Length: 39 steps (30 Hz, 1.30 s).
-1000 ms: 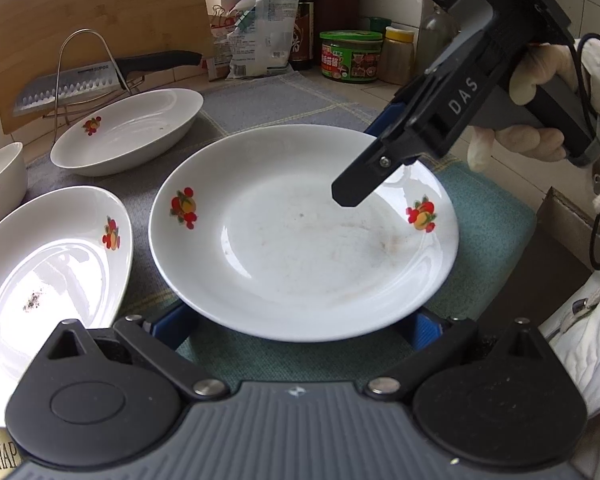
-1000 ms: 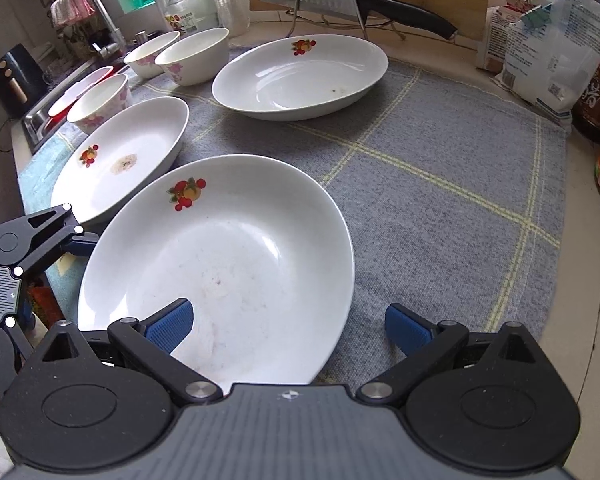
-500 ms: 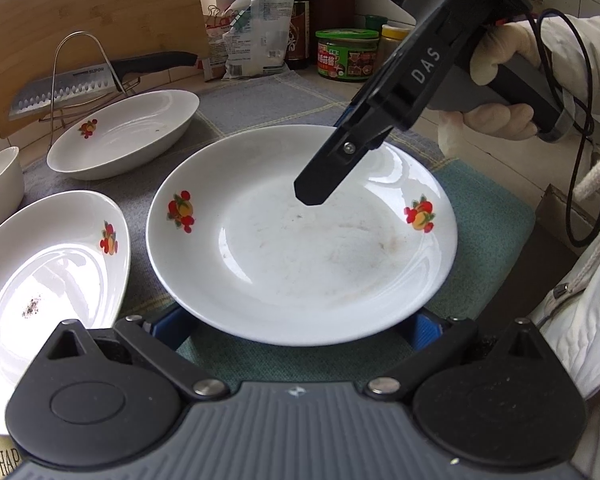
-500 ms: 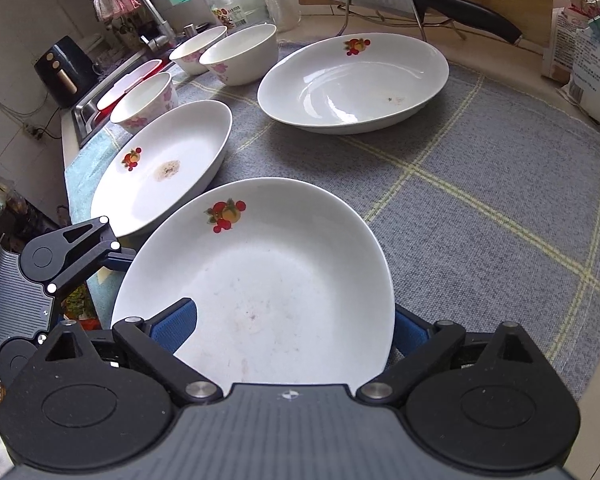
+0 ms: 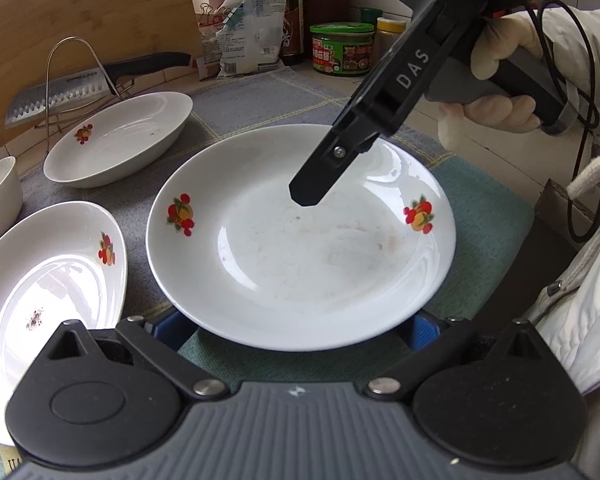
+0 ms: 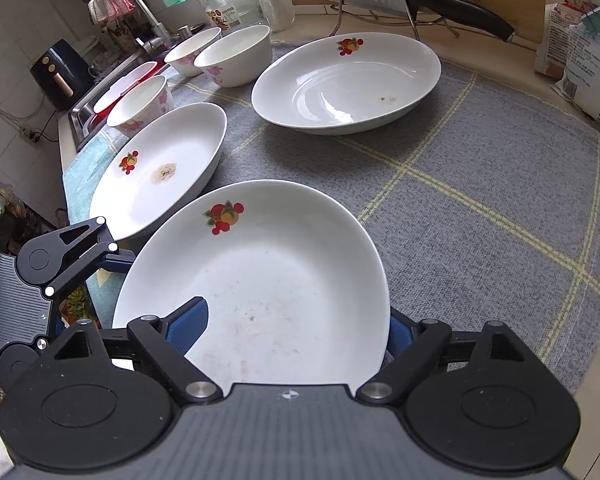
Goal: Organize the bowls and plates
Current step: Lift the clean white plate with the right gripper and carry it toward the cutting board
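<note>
At the near edge of the counter, on the grey checked mat [image 6: 480, 168], sits the fruit-patterned plate [image 6: 268, 276]: glazed china, stiff, slick and breakable, best taken by its thin rim. The right gripper [image 6: 296, 328] has just been closing, one blue pad inside the dish and one outside the rim; I cannot tell whether they bite yet. The left gripper [image 5: 296, 326] stands apart, its blue pads straddling the plate's near edge, seemingly under the rim. Both point steeply down. Beyond lie a second plate [image 6: 160, 168], a third plate [image 6: 348, 84] and the floral bowls [image 6: 236, 56] near the sink.
</note>
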Available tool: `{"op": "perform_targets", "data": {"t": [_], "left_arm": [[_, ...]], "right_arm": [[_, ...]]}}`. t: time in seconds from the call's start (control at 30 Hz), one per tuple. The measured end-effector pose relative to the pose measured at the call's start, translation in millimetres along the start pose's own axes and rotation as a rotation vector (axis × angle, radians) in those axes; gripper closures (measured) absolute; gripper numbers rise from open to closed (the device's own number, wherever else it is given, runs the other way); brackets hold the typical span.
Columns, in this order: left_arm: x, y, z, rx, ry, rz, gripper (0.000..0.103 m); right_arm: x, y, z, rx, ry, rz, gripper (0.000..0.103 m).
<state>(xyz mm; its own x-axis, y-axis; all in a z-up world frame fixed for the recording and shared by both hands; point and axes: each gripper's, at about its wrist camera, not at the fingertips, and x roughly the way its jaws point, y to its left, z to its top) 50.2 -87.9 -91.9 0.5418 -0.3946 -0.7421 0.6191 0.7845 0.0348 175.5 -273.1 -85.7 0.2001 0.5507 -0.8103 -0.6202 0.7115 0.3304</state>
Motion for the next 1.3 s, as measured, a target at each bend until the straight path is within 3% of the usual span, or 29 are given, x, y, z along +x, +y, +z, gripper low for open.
{"op": "perform_targets", "data": {"t": [0.27,0.63,0.83,1.3], "left_arm": [[2.9,-4.6,23.9,0.052,-0.033,-0.012,0.002],[47.8,-3.1,74.5,0.124,-0.114,-0.049,0.002],[76.7,1.8,99.1,0.140,-0.131,-0.041,0.002],[112.9,9.4,117.1,0.128,-0.123,-0.032,0.002]], "right_arm": [[-23.1,-9.4,-0.3,0.033,-0.063,-0.039,0.010],[-53.4,-58.3,-1.0,0.126,-0.186,-0.160,0.010],[-51.0,-81.5,2.2,0.142,-0.210,-0.245,0.010],[-46.6,-117.3,9.1,0.203,-0.247,-0.287,0.010]]}}
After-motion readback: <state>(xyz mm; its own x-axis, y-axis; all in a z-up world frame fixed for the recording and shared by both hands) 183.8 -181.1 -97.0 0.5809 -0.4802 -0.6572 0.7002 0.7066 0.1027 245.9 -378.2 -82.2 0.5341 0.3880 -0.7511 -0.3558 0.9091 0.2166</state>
